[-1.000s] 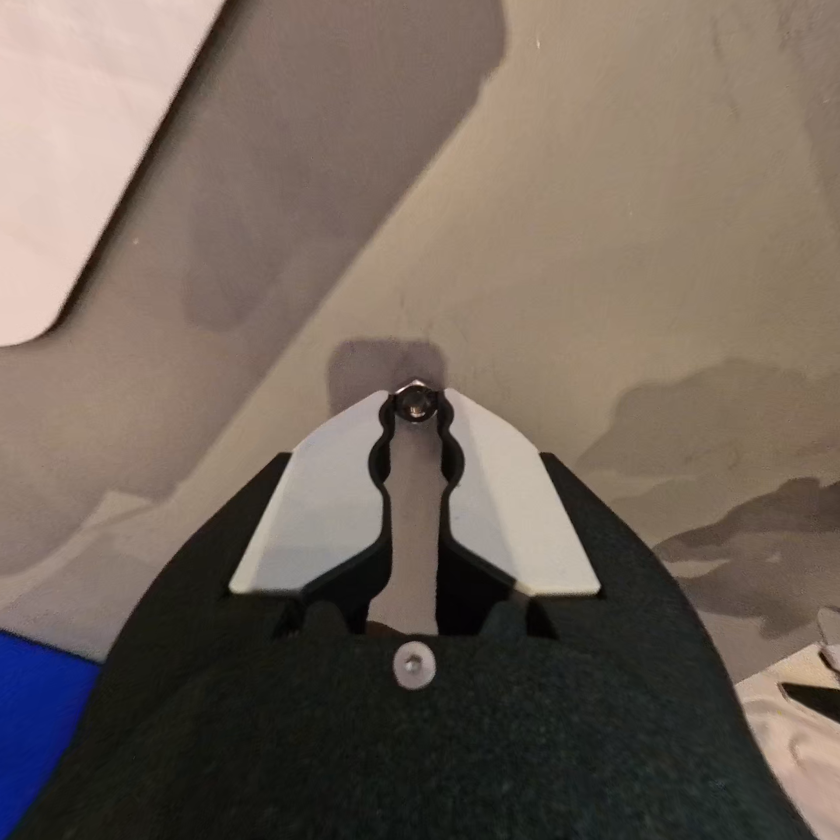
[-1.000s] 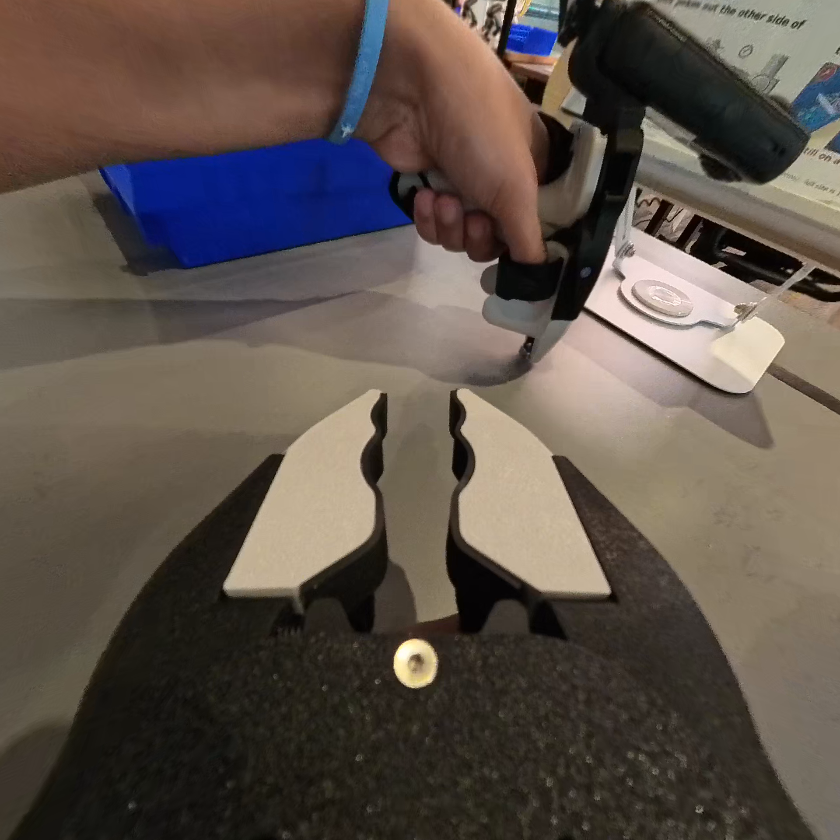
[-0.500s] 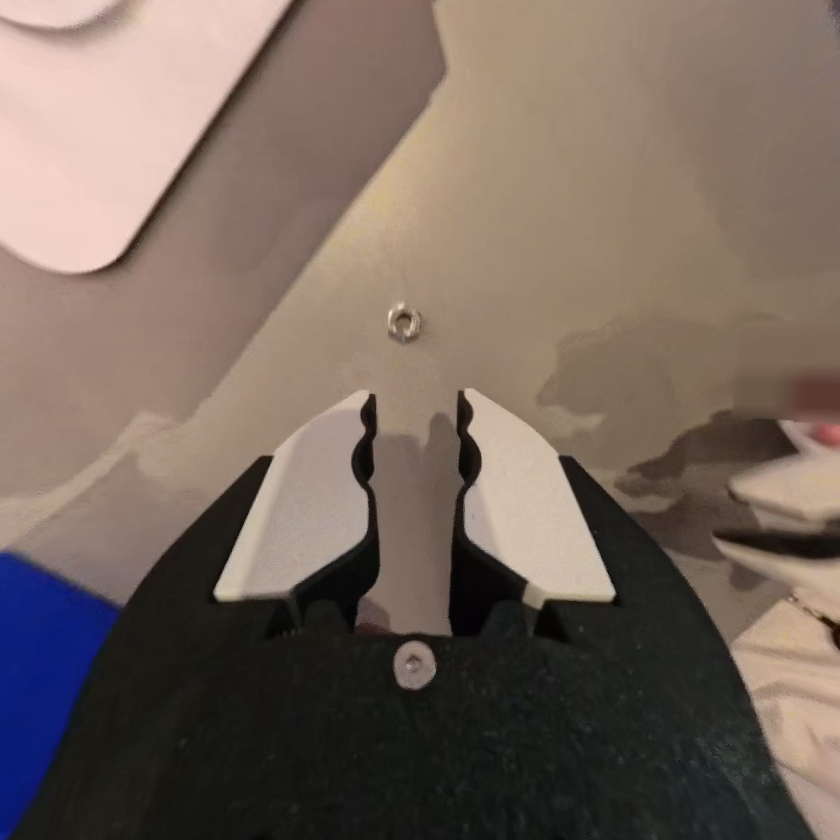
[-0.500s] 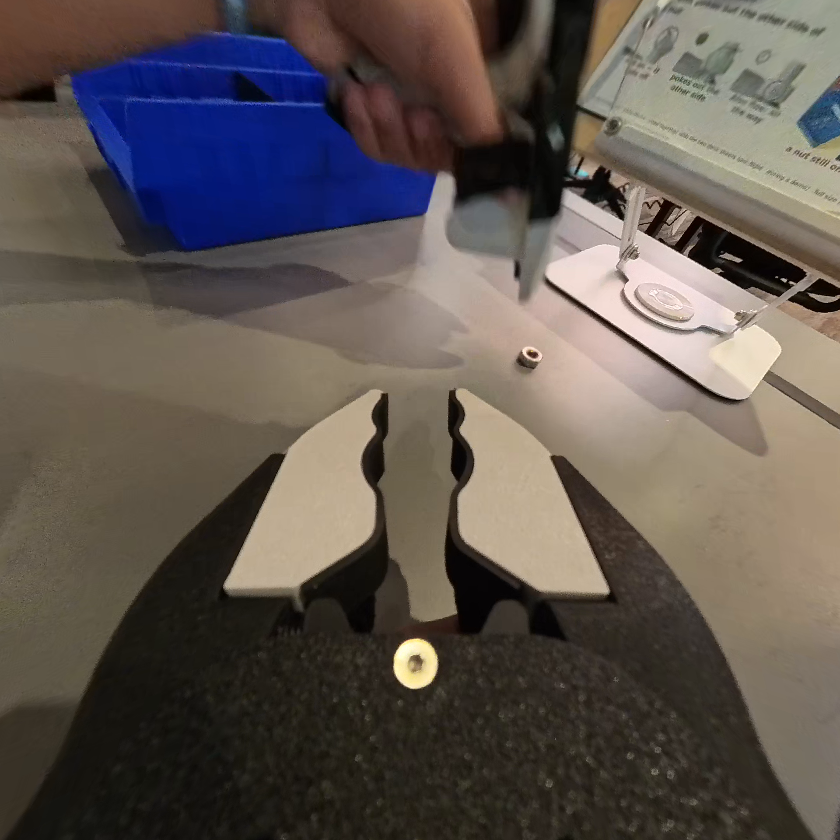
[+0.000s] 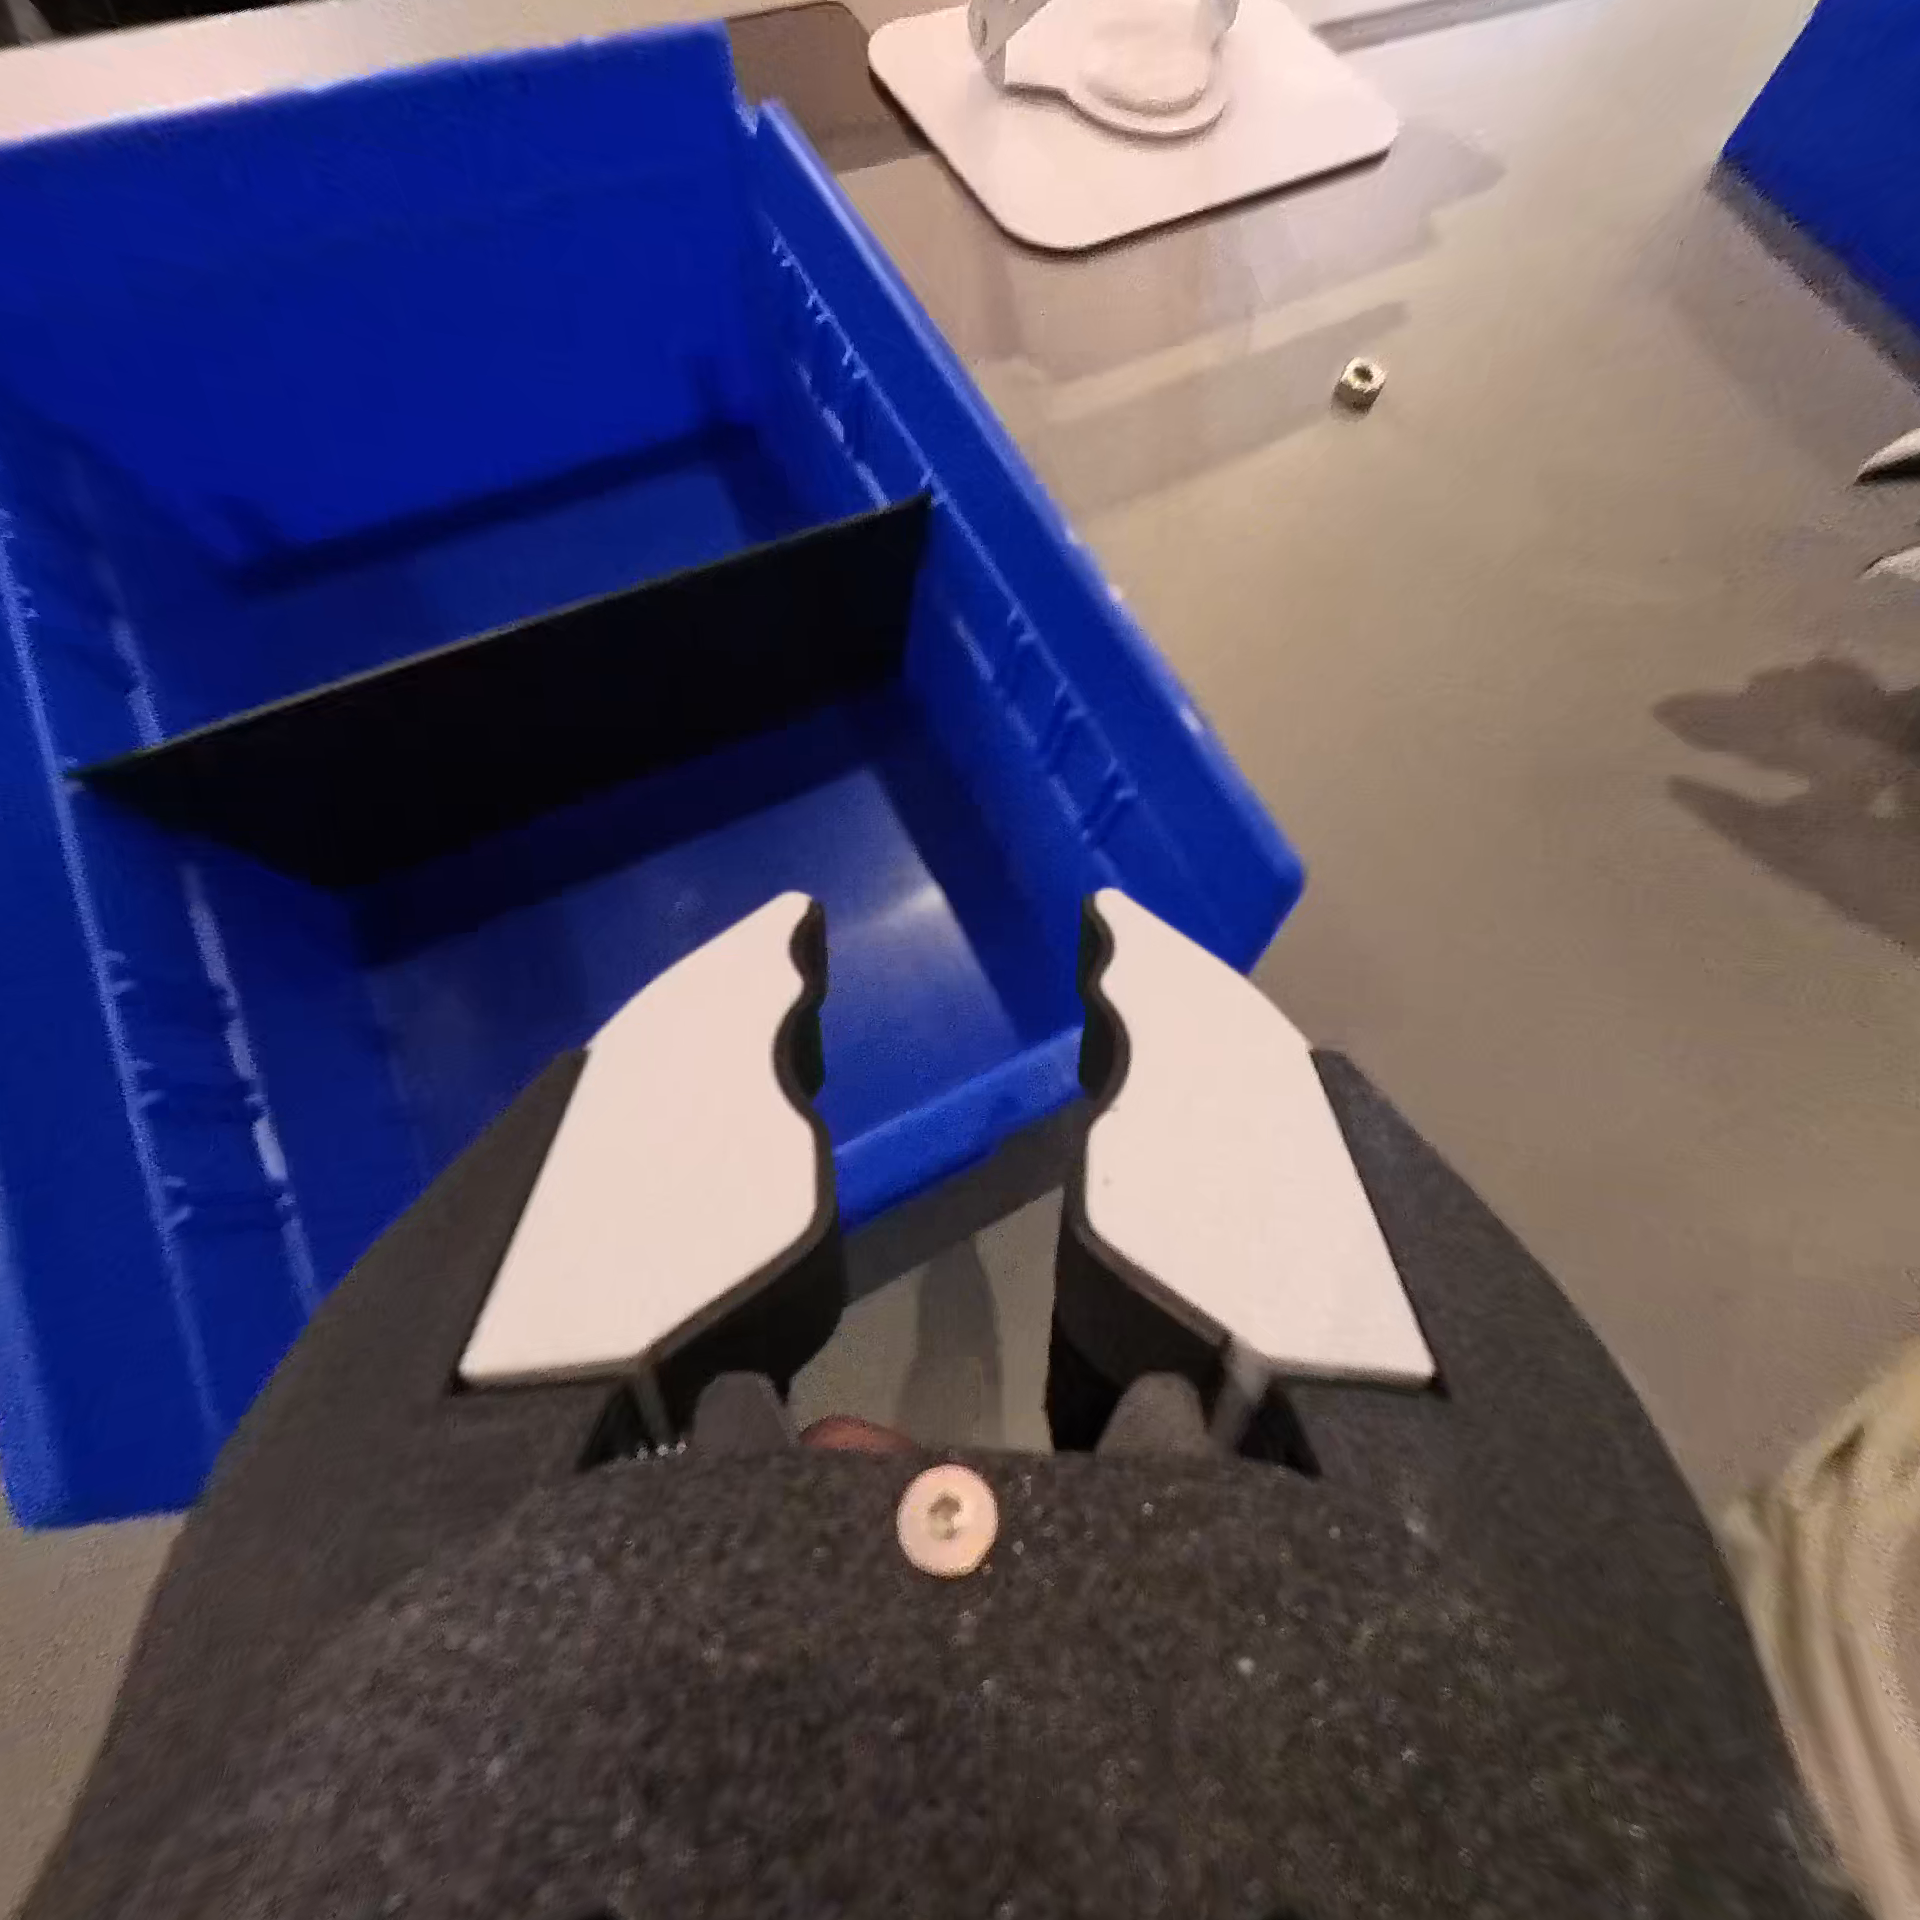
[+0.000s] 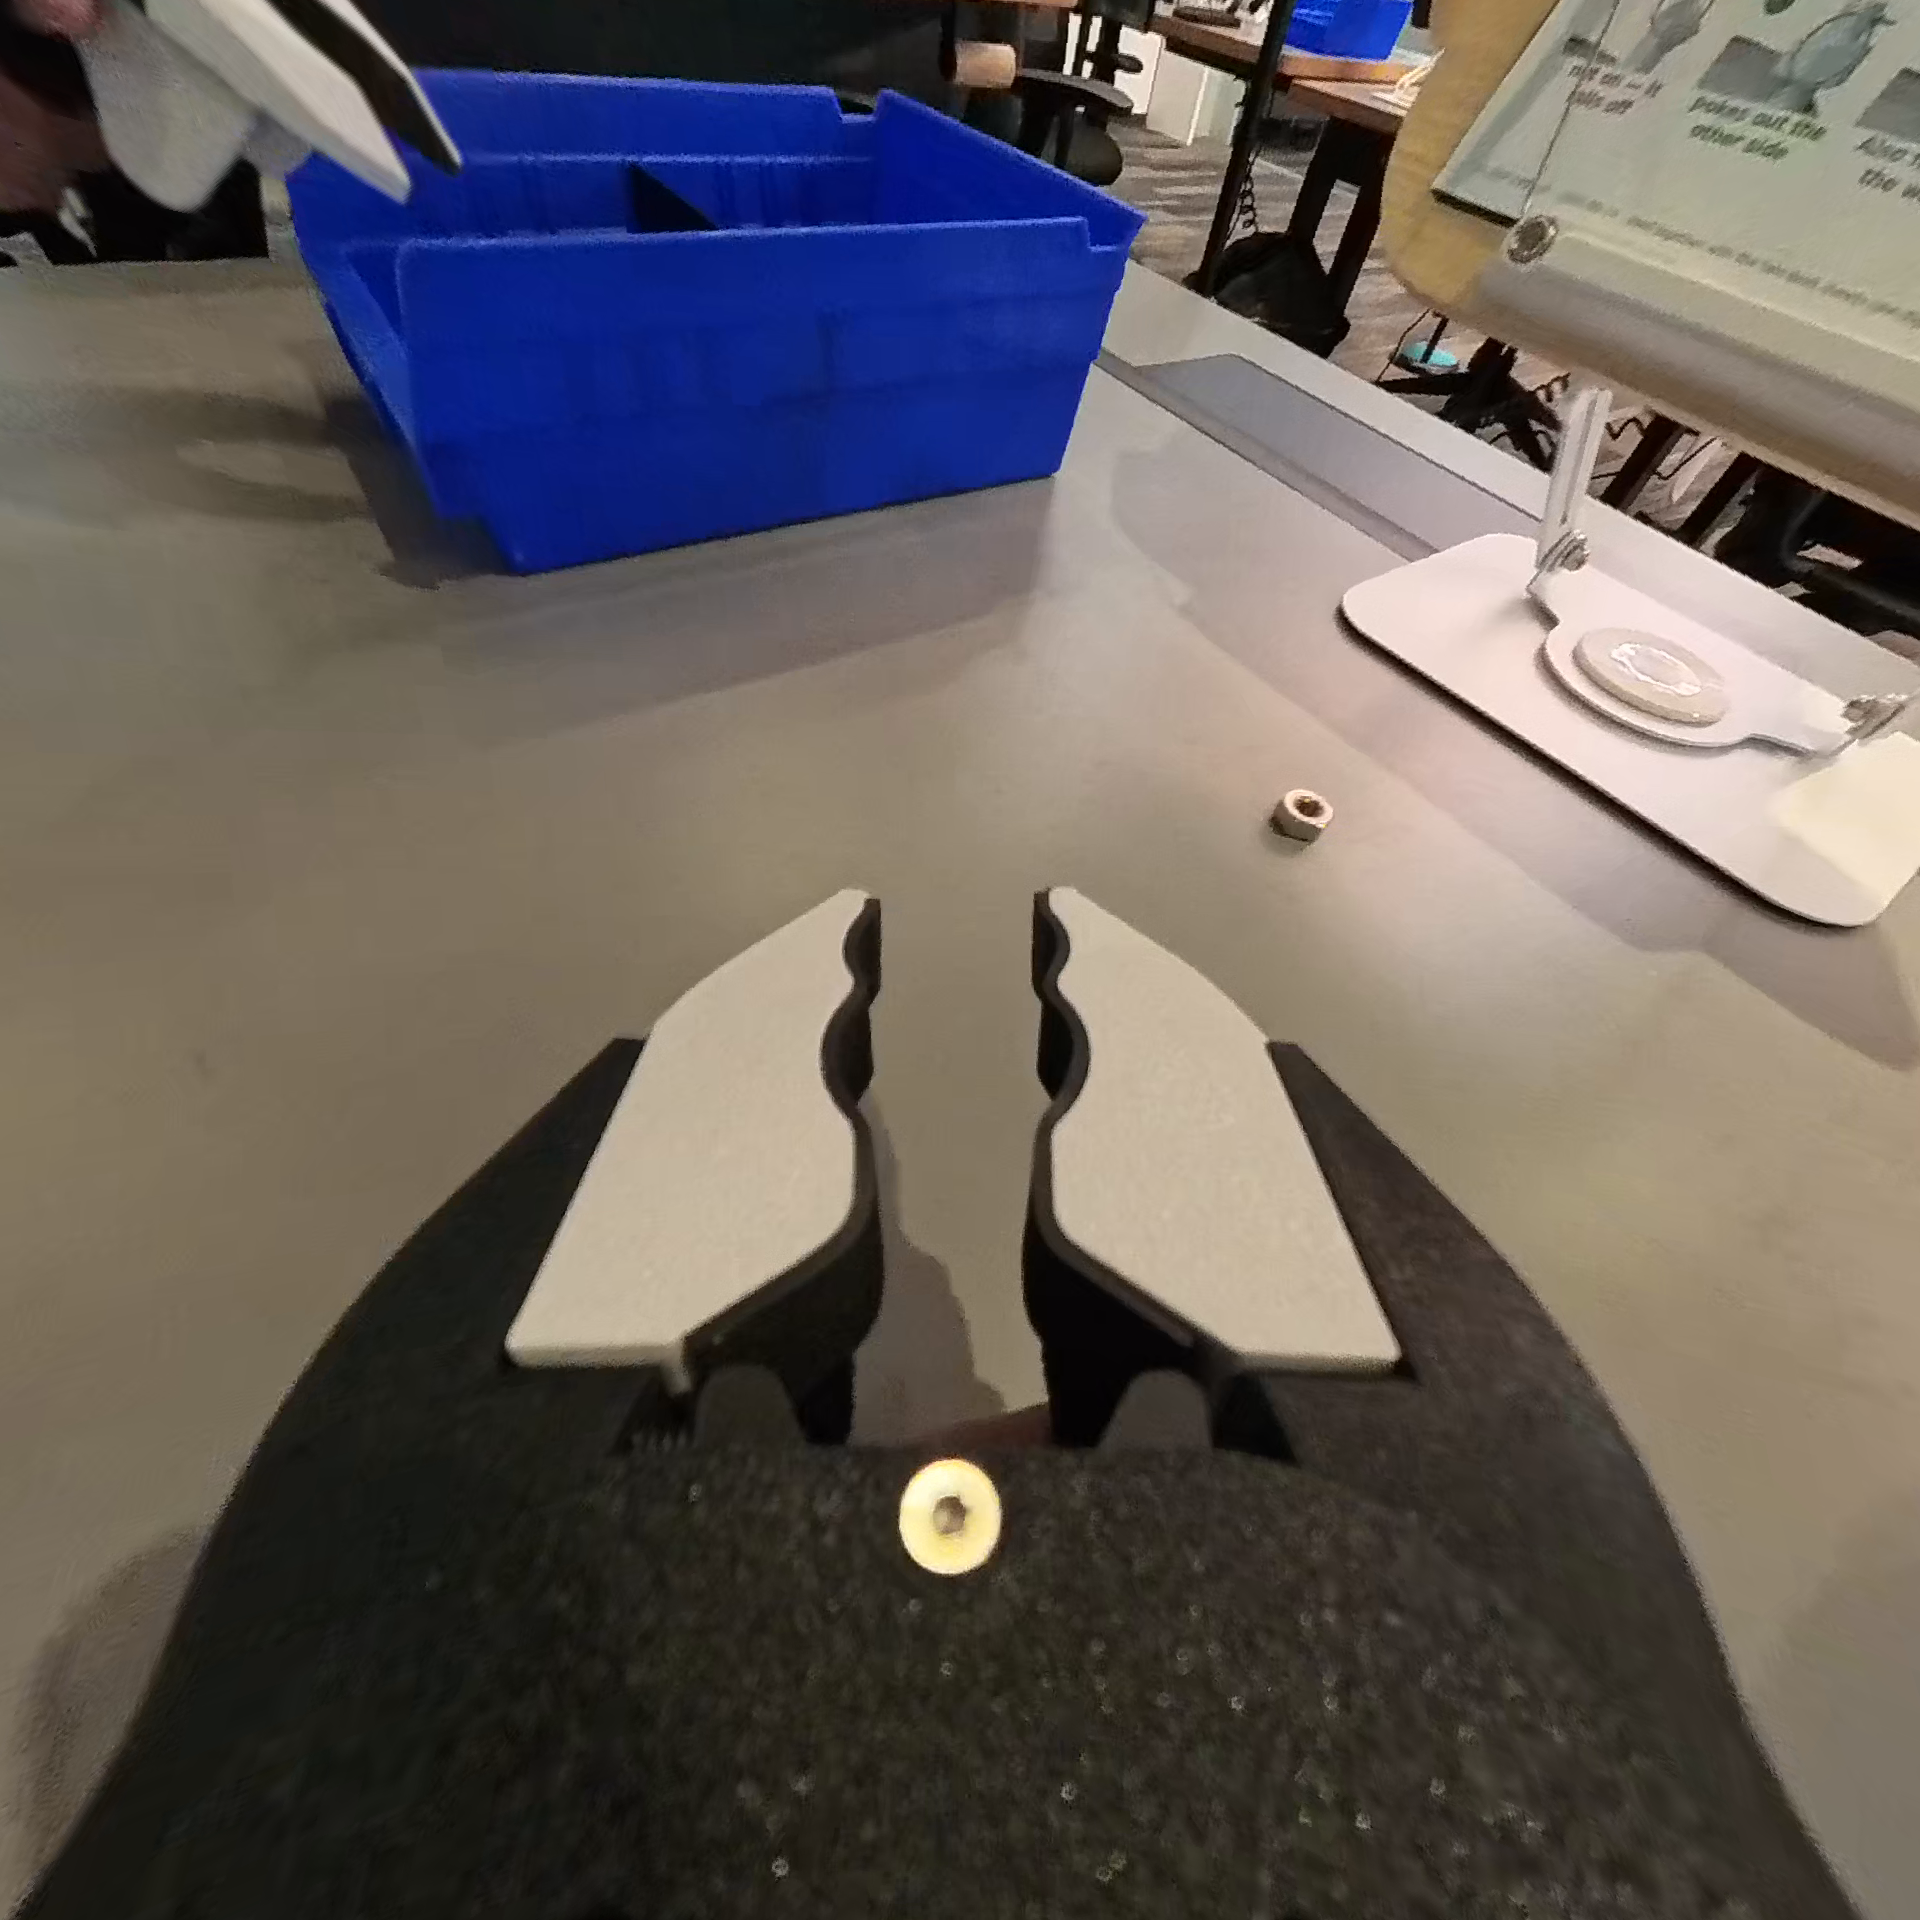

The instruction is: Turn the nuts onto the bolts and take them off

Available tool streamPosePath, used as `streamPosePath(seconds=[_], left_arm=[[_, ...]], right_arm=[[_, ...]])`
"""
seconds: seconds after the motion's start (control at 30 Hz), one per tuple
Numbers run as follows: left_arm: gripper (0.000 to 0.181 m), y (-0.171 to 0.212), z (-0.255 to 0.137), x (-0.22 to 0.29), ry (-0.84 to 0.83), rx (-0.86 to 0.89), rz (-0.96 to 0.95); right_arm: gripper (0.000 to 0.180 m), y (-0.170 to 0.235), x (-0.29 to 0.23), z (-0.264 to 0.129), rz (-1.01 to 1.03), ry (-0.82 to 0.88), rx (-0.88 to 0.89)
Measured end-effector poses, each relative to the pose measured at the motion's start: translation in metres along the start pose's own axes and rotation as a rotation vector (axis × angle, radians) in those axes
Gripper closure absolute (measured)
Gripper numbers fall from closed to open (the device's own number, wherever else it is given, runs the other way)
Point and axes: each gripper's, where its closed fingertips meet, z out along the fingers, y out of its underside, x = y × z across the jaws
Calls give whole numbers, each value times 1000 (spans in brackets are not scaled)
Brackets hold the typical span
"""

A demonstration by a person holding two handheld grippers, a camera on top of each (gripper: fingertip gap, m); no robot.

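Grey-padded left gripper (image 5: 948, 940), jaws parted and empty, hangs over the near compartment of the blue divided bin (image 5: 1039, 582). Right gripper (image 6: 956, 925), likewise parted and empty, sits low over the table (image 6: 520, 779); steel nut (image 6: 1304, 812) lies right of the bin, beside the white stand base (image 6: 1475, 613).

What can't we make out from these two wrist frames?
- Blue bin contents: left wrist view shows bare floor, but the black divider shades part of it; right wrist view's near wall hides the inside.
- Bolts: none in view.
- Nut thread: too small in both views.
- Left claw: cut off by the right wrist view's top-left edge, blurred.
- Second blue thing: cut off by the left wrist view's right edge.
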Motion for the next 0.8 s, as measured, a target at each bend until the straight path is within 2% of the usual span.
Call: streamPosePath(seconds=[0.23, 0.37, 0.43, 0.5, 0.53, 0.6, 0.7, 0.8], left_arm=[[129, -2, -9, -6, 69, 67, 29], [130, -22, -9, -18, 78, 6, 170], [131, -38, -2, -38, 39, -90, 245], [135, -59, 14, -71, -37, -191, 210], [129, -63, 24, -81, -32, -273, 183], [130, -67, 48, -104, -83, -423, 175], [133, -54, 74, -131, -111, -684, 350], [134, -38, 93, -135, 38, -836, 544]], right_arm=[[151, -4, -3, 3, 16, -31, 11], [151, -4, 1, 4, 46, -37, 7], [151, -6, 4, 3, 52, -30, 18], [151, -7, 6, 2, 50, -29, 20], [151, -6, 6, 2, 52, -29, 18], [151, -3, 5, 2, 52, -41, 5], [151, -6, 4, 0, 38, -40, 17], [151, -6, 4, -3, 18, -38, 16]])
